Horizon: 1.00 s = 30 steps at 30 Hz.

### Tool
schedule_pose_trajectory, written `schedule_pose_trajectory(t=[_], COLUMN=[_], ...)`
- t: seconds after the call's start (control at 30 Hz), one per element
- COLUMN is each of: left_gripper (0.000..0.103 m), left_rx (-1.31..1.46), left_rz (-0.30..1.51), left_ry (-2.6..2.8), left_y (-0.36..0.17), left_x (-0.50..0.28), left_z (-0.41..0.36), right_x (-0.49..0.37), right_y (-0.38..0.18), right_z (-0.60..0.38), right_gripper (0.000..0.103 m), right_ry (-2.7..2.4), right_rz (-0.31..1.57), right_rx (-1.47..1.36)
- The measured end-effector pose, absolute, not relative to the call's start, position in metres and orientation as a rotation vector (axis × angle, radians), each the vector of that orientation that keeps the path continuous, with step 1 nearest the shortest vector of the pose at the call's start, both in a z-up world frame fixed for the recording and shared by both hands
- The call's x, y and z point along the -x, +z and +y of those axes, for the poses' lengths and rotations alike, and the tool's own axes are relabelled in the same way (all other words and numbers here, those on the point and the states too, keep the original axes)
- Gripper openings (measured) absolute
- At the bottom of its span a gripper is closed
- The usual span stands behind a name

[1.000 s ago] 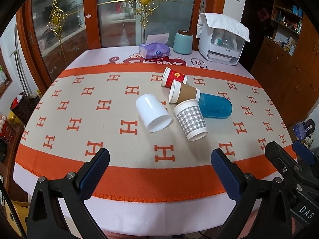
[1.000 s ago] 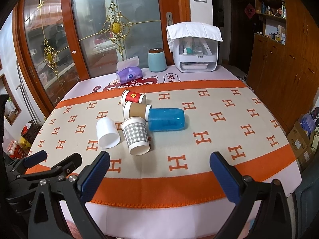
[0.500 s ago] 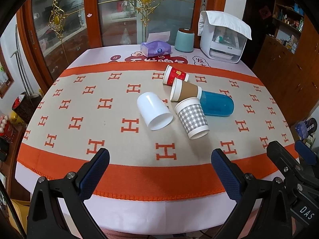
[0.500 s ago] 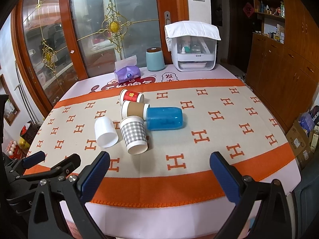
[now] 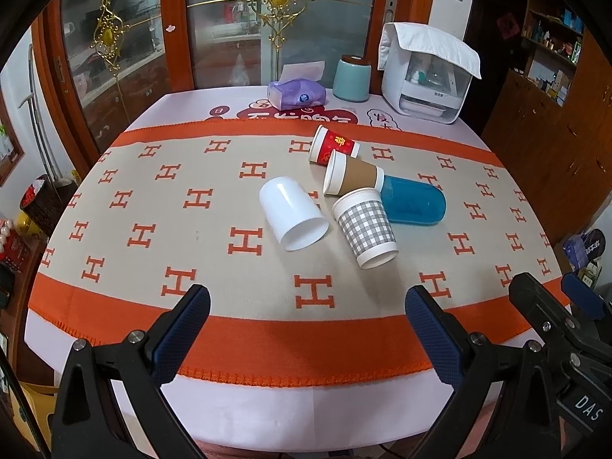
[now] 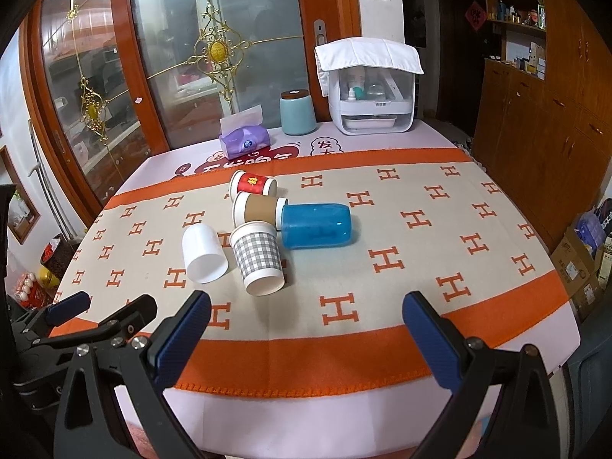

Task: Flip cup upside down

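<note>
Left wrist: left gripper (image 5: 306, 306) spread, empty, hovering at the table's near edge. Five cups on their sides mid-cloth (image 5: 229, 199); white cup (image 5: 292, 218) nearest, apart from the others.

Right wrist: right gripper (image 6: 306, 306) spread, empty. Check cup (image 6: 258, 258) touches brown cup (image 6: 260, 209) and blue cup (image 6: 316, 225), likely crowding any grasp there.

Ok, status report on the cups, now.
Left gripper open, right gripper open, both short of the cups. Five on their sides: white cup, checked cup, brown cup, red cup, blue cup. Nothing blocking.

Probably a home dining room: clothed table (image 5: 114, 176), tissue box (image 5: 296, 93), glass-door cabinet (image 6: 183, 49).
</note>
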State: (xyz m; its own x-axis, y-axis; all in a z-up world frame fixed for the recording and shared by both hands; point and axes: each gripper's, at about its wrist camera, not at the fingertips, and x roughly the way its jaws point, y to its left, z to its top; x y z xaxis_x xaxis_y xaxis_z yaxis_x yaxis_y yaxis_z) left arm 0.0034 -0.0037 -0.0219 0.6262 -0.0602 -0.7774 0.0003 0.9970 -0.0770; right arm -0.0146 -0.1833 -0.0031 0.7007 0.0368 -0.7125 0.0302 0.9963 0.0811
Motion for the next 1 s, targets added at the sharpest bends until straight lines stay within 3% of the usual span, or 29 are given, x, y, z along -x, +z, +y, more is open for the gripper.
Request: schedule_pose_trajectory(t=[1.0], left_gripper=[0.101], left_rx=[0.048], left_rz=[0.939], left_ry=[-0.069], left_y=[-0.022], left_x=[-0.04], left_z=[0.015], right_x=[-0.02], right_y=[0.0], right_z=[-0.181], right_gripper=[0.1], right_ry=[0.058], right_rz=[0.832], right_rx=[-0.068])
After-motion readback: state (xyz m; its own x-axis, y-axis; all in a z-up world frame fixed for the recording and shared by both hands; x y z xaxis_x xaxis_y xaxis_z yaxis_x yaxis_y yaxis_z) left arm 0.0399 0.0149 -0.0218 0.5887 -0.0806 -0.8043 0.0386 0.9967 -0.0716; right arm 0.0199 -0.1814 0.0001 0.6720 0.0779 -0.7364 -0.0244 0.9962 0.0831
